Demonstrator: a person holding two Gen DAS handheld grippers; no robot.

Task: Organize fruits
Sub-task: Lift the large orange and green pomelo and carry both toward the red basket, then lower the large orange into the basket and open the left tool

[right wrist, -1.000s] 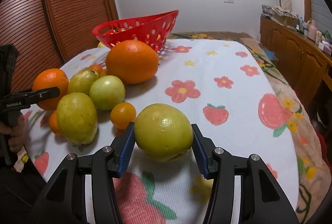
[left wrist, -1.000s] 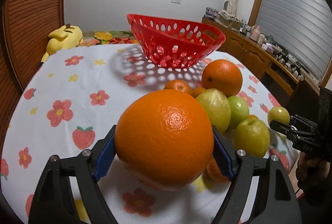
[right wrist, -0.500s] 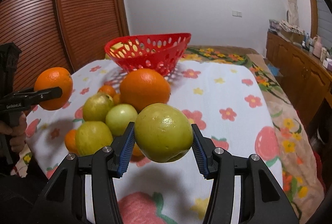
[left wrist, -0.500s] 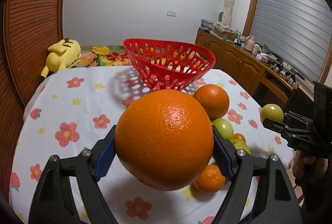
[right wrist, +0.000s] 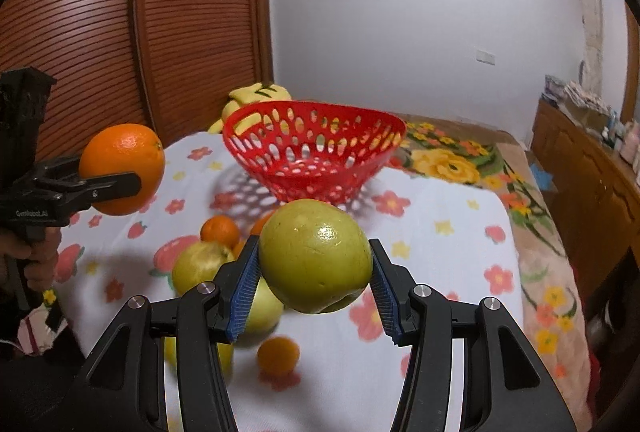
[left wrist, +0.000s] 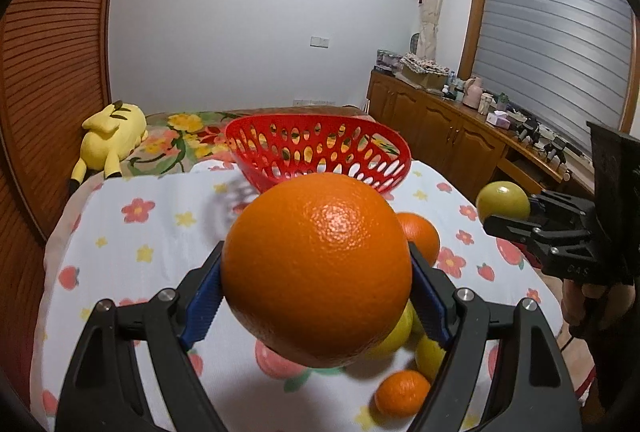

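Note:
My left gripper (left wrist: 316, 296) is shut on a large orange (left wrist: 316, 264) and holds it high above the table; it also shows in the right wrist view (right wrist: 122, 168). My right gripper (right wrist: 314, 276) is shut on a yellow-green apple (right wrist: 316, 256), also lifted; it shows in the left wrist view (left wrist: 503, 199). The red perforated basket (left wrist: 320, 156) stands empty at the far middle of the table, beyond both fruits (right wrist: 316, 152). Several fruits stay on the cloth below: an orange (left wrist: 420, 236), a small tangerine (left wrist: 402, 392), green apples (right wrist: 200, 264).
The table wears a white cloth with flowers and strawberries (left wrist: 160, 232). A yellow plush toy (left wrist: 110, 136) lies at the far left behind the table. A wooden sideboard (left wrist: 460, 136) runs along the right. A slatted wooden wall (right wrist: 120, 32) stands left.
Both grippers have risen and moved toward the basket with their fruits held. The fruit pile now lies lower in both views.

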